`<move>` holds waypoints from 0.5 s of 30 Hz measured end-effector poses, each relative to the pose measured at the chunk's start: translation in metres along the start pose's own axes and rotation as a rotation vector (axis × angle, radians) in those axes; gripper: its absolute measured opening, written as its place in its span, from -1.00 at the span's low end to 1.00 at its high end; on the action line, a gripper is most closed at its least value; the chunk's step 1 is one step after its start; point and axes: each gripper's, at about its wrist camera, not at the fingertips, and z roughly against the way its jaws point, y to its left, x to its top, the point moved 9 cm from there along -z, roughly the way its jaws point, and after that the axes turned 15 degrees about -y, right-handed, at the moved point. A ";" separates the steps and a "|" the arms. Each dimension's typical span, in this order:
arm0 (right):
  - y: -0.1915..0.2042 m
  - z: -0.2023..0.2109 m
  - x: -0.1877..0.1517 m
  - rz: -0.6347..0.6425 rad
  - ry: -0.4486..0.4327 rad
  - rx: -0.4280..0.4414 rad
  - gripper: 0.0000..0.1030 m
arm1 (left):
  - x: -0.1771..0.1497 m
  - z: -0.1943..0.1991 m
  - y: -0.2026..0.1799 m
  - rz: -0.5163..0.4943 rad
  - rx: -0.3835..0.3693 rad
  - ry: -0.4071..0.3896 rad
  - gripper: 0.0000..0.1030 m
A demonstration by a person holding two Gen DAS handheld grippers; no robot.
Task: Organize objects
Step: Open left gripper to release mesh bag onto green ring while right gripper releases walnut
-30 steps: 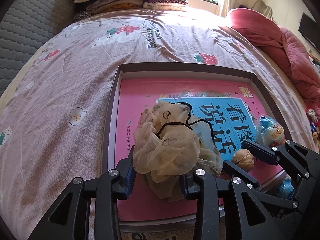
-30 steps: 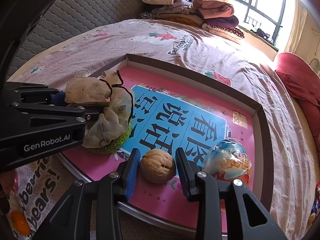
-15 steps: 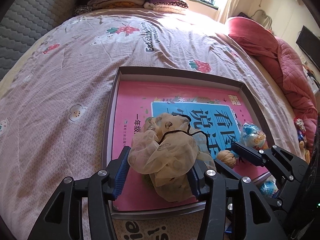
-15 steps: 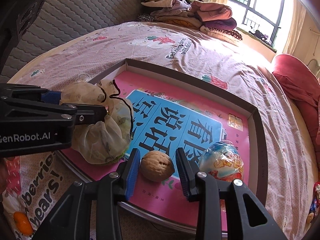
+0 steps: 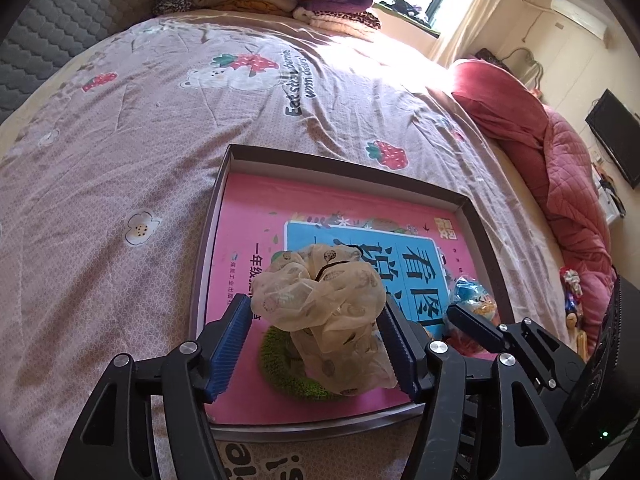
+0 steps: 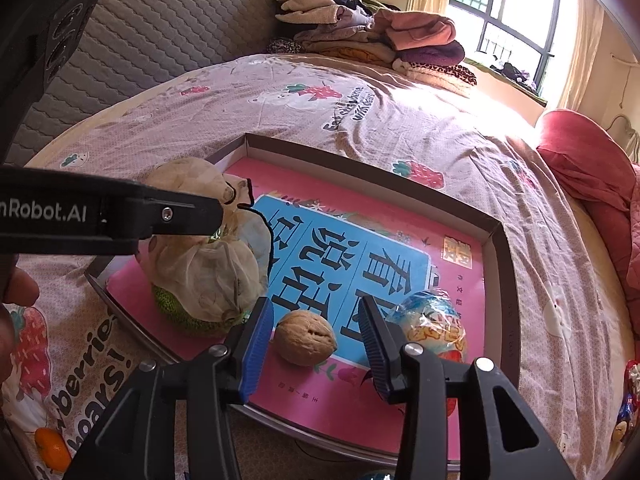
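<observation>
Partly hidden walnut (image 6: 306, 337) between opening right gripper (image 6: 314, 354), left gripper (image 5: 316, 344) opening around gauzy scrunchie (image 5: 324, 300), perhaps touching.

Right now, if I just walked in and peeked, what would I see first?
Probably the puffy beige scrunchie, sitting on a green knitted one between the left gripper's opening jaws. It lies on a bright pink book inside a shallow box on the bed. Beside it, a walnut rests between the right gripper's opening jaws, untouched.
</observation>
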 end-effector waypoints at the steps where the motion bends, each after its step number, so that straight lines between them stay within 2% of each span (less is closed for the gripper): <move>1: -0.001 0.001 0.001 -0.004 -0.002 -0.001 -0.15 | 0.001 0.002 -0.001 -0.002 -0.002 -0.005 0.30; 11: -0.009 0.014 0.013 -0.029 -0.042 -0.007 -0.14 | 0.014 0.018 -0.007 0.004 -0.007 -0.040 0.39; 15: -0.015 0.020 0.019 -0.057 -0.067 -0.008 -0.05 | 0.019 0.028 -0.010 -0.006 -0.002 -0.068 0.44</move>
